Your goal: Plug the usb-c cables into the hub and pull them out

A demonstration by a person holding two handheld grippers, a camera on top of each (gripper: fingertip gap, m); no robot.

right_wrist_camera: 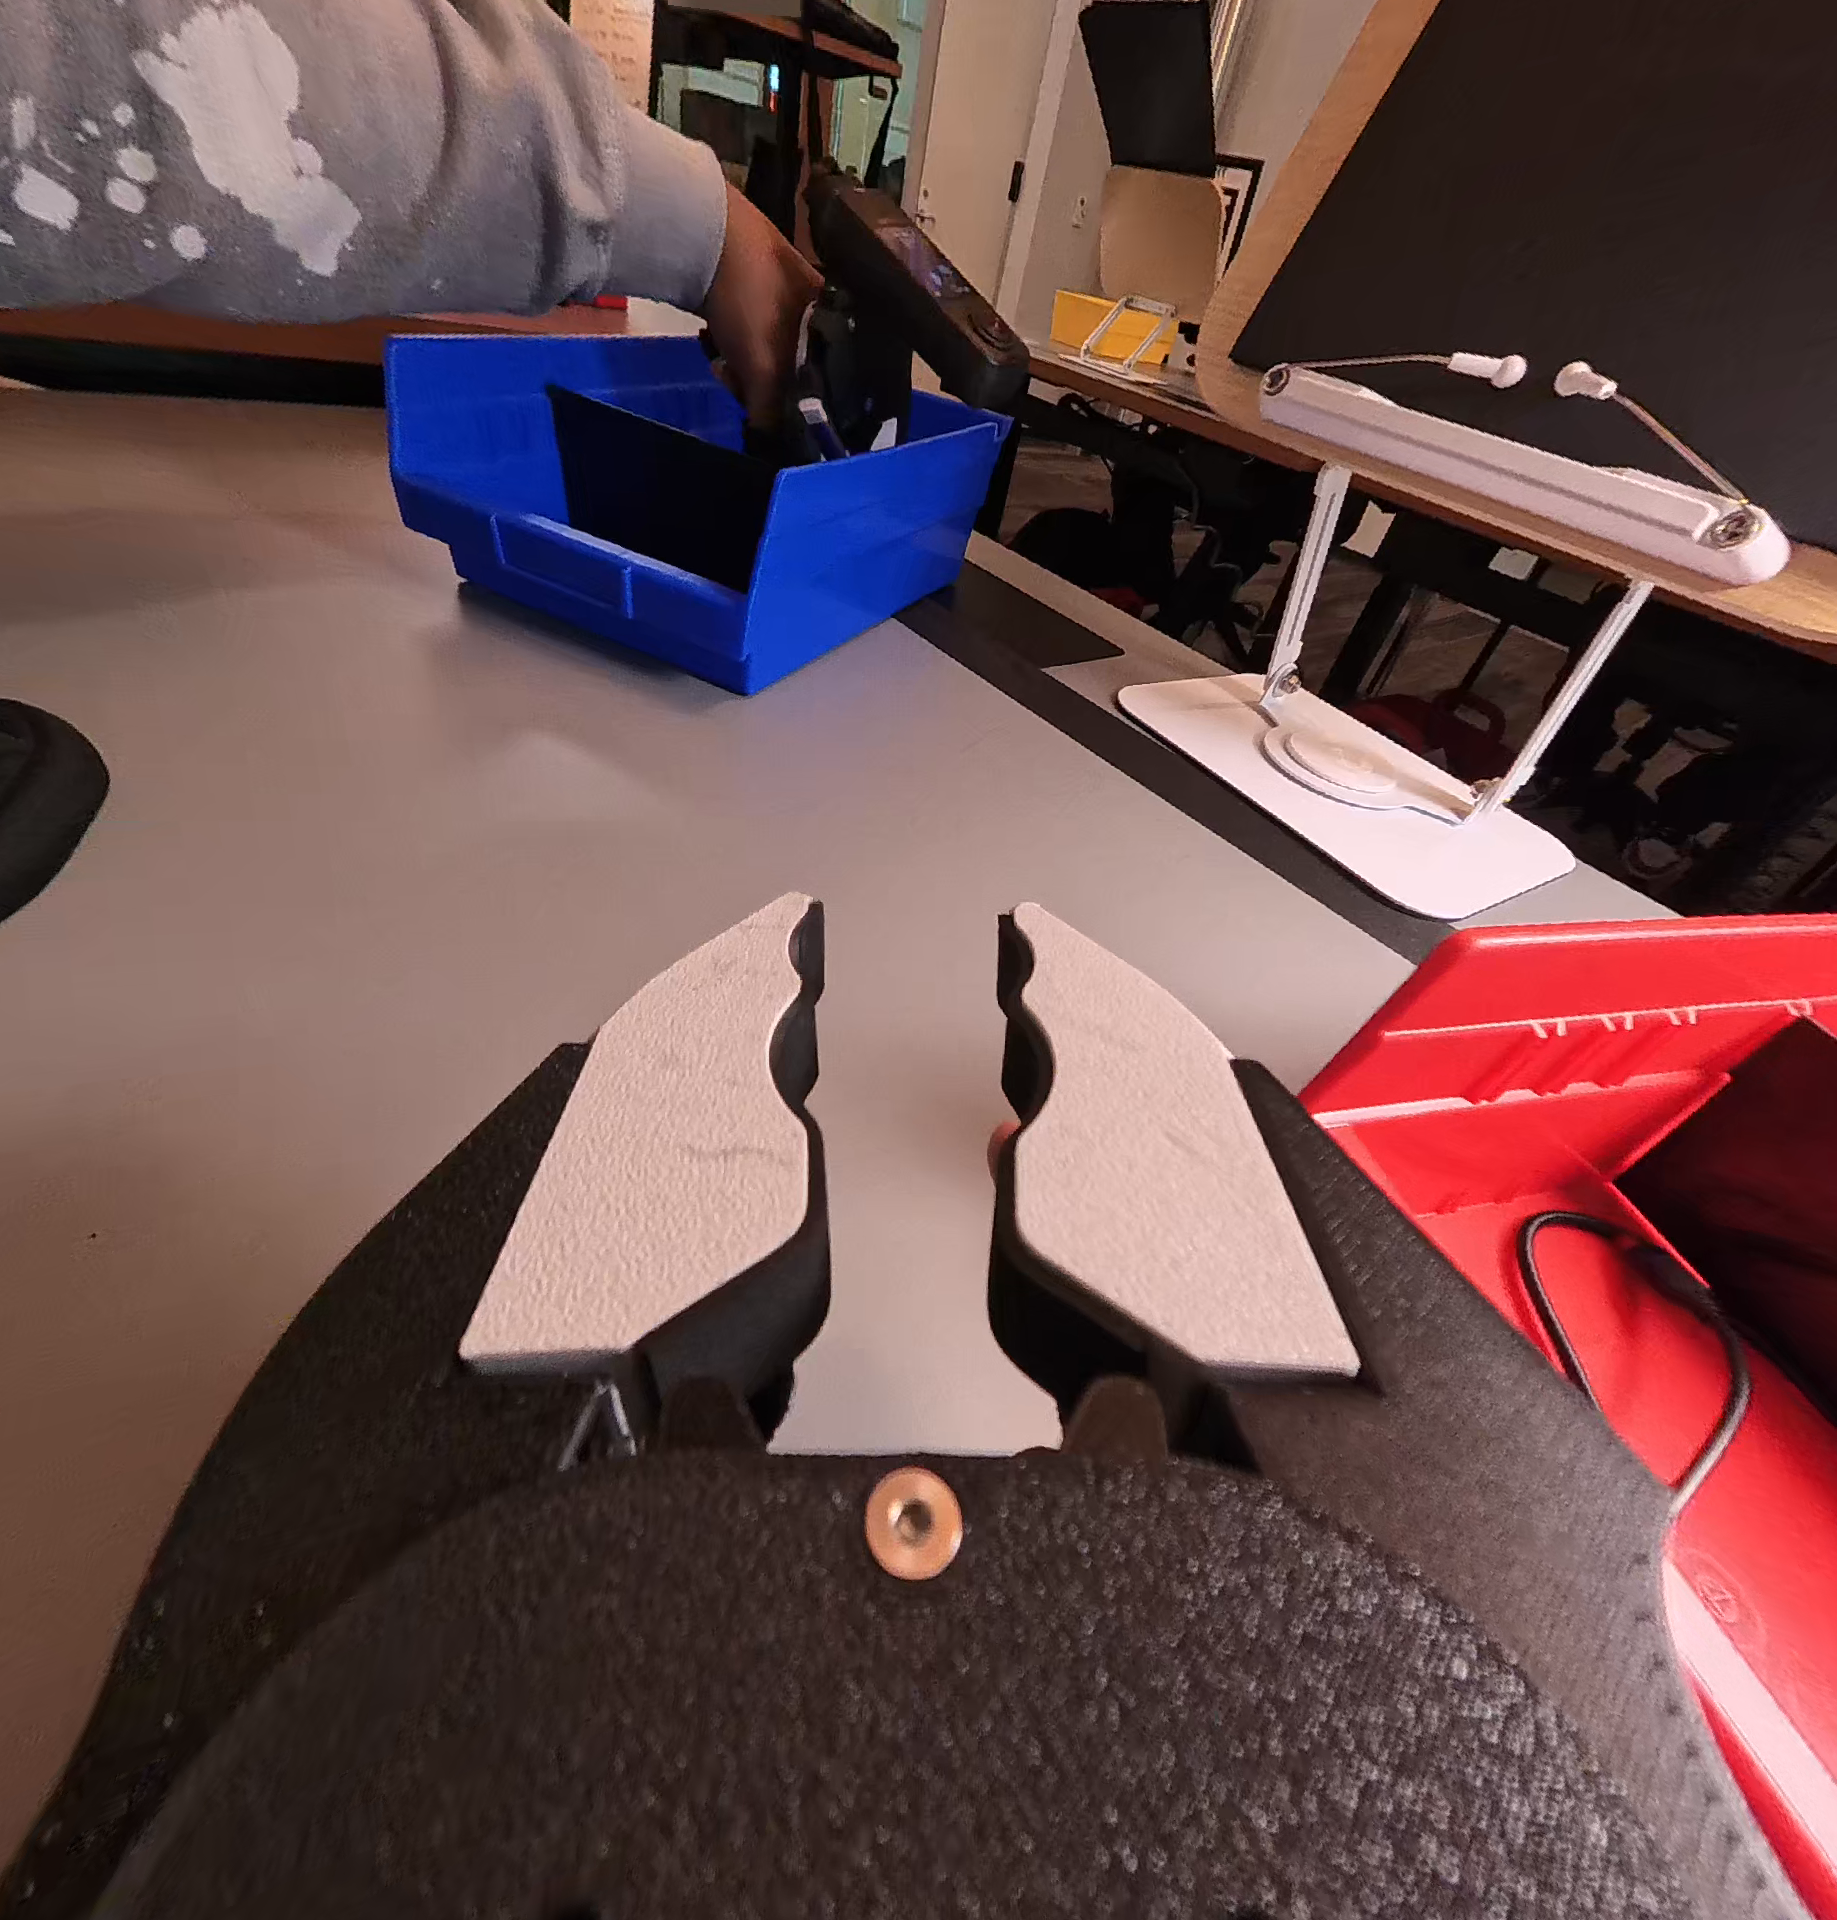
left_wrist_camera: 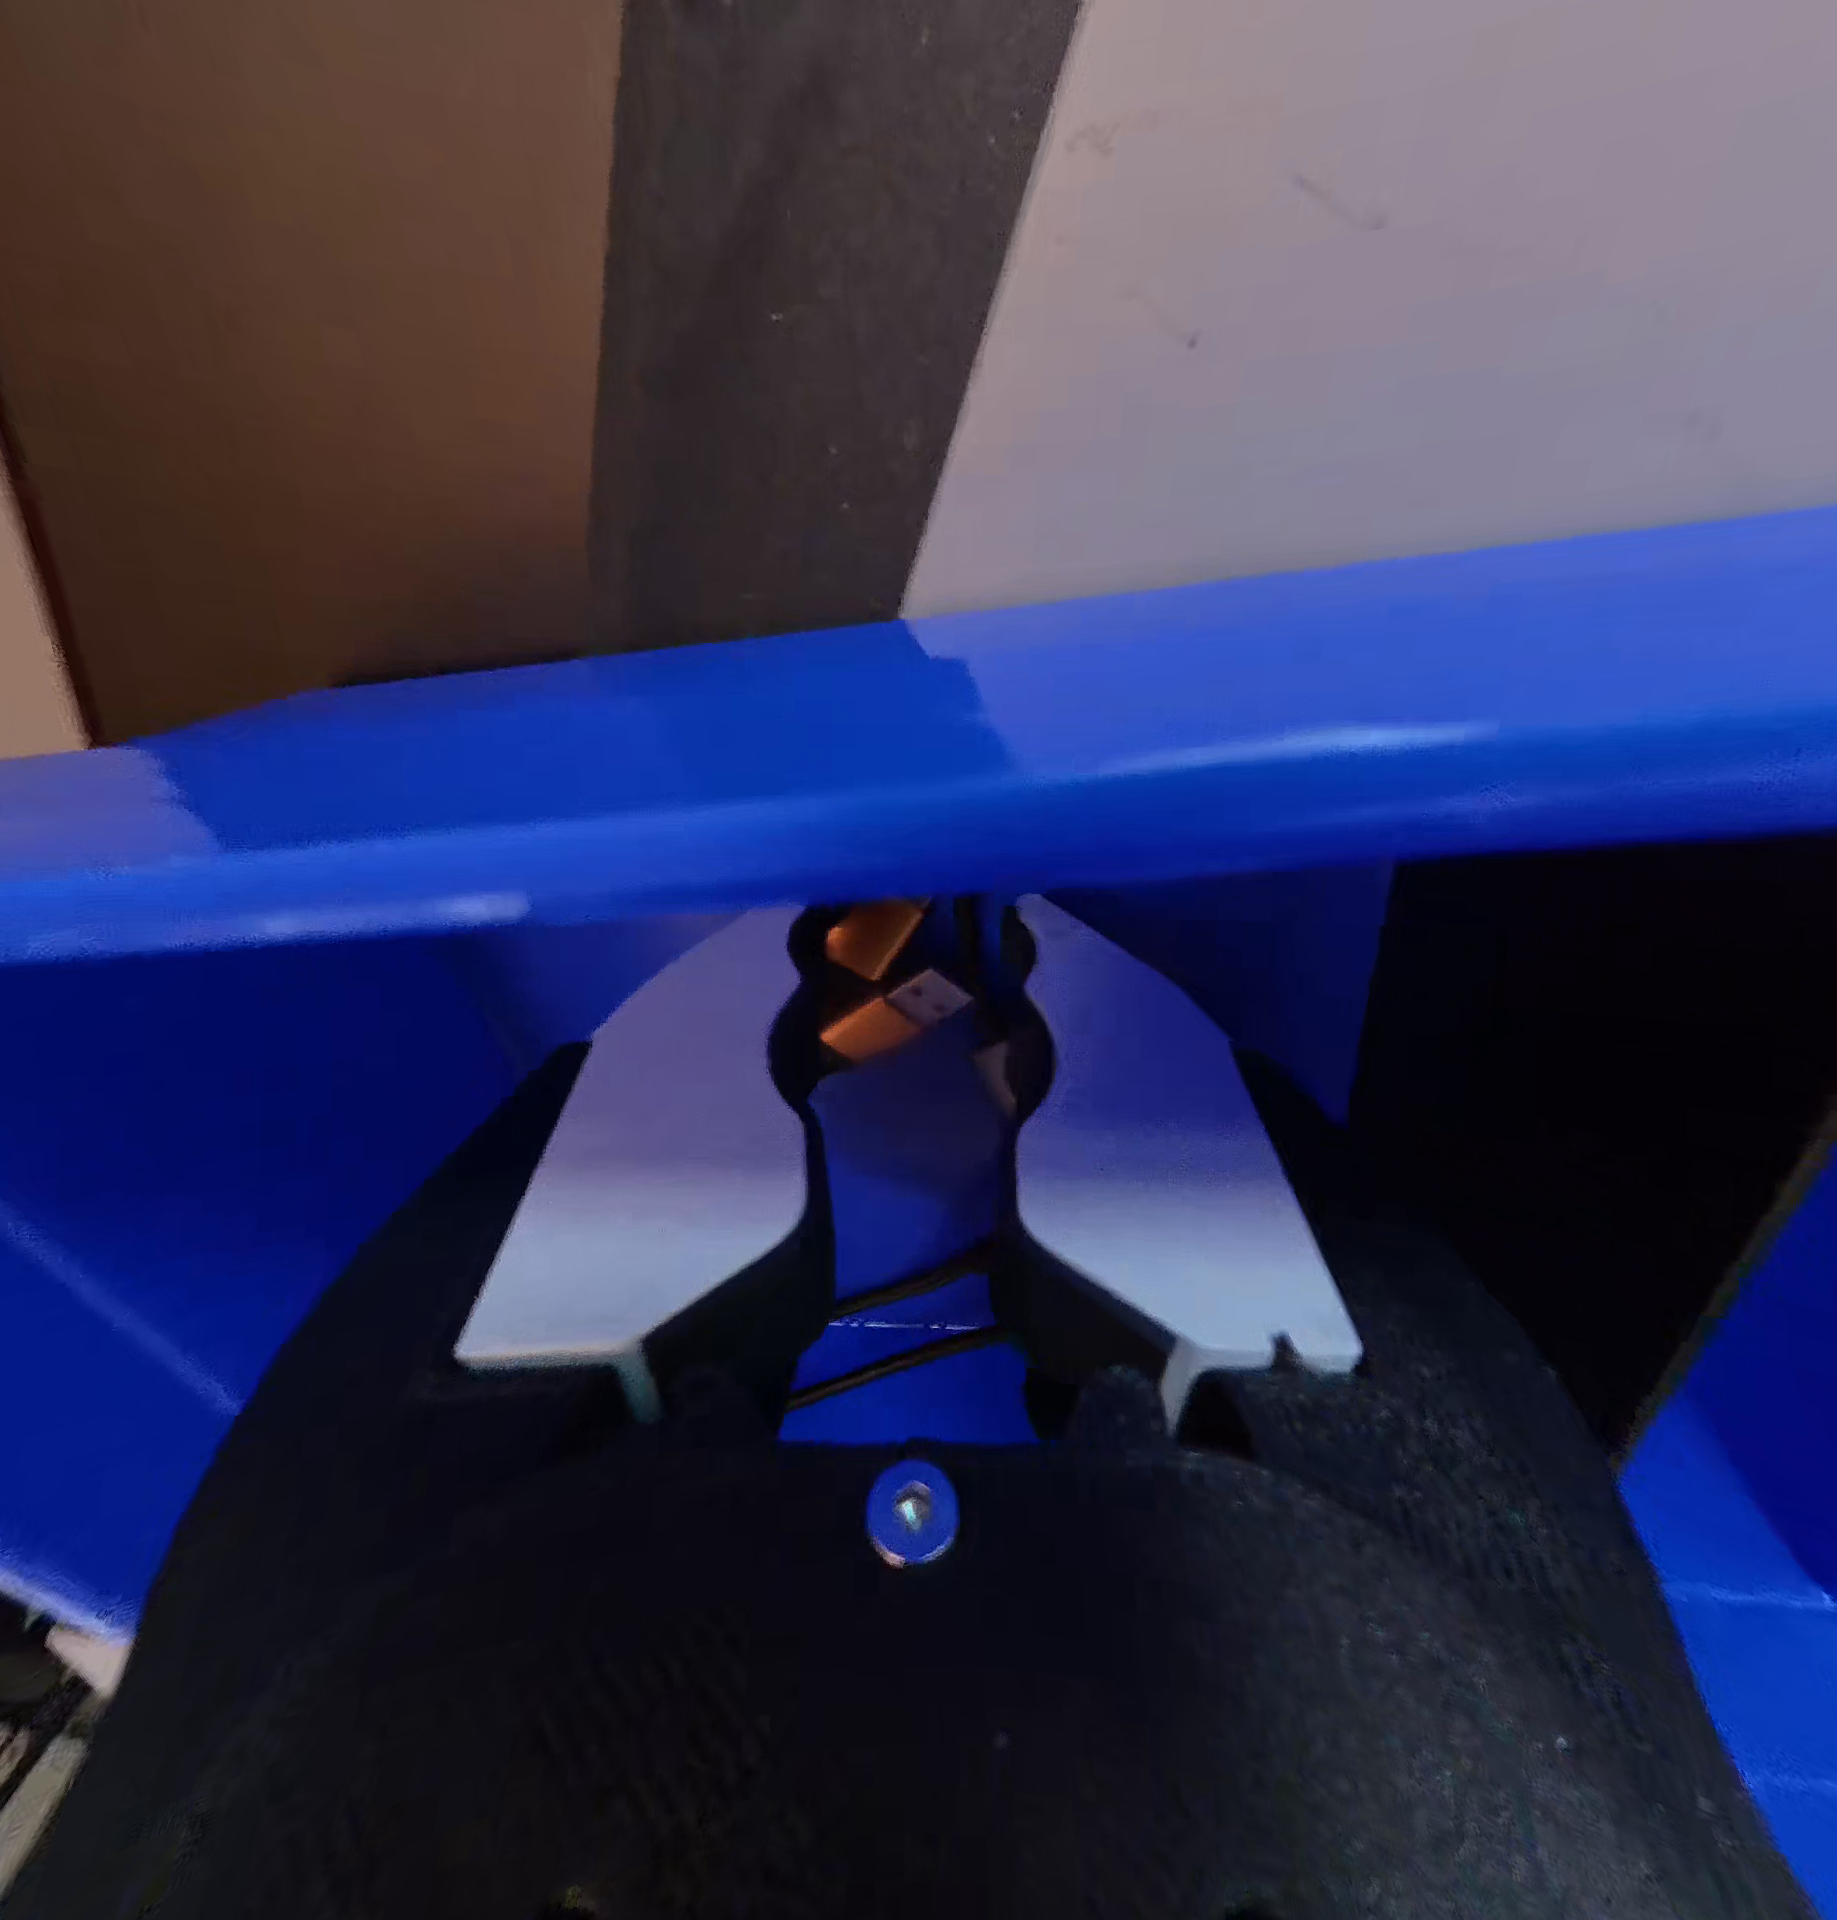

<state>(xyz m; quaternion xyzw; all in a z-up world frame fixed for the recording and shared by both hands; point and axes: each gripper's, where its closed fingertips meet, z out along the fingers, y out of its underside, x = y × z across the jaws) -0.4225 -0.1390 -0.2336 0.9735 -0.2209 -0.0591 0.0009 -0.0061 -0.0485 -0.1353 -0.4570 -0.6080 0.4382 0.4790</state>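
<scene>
— Left gripper (left_wrist_camera: 909,997) down inside blue bin (left_wrist_camera: 893,790), pinching a cable plug (left_wrist_camera: 924,1003): fetching it for the hub?
— Likely. Right gripper (right_wrist_camera: 909,961) spread, empty, low over counter (right_wrist_camera: 374,883) beside red bin (right_wrist_camera: 1579,997). Hub unseen.

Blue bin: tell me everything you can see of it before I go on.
The blue bin is glossy moulded plastic, open-topped, with sloped walls, a thick rim and a label slot on its front. It stands upright on the grey table, near the far edge. A dark divider panel stands inside it. The left gripper reaches into it, its jaws nearly closed around a silver and orange connector; thin black cables lie on the floor beneath.
</scene>
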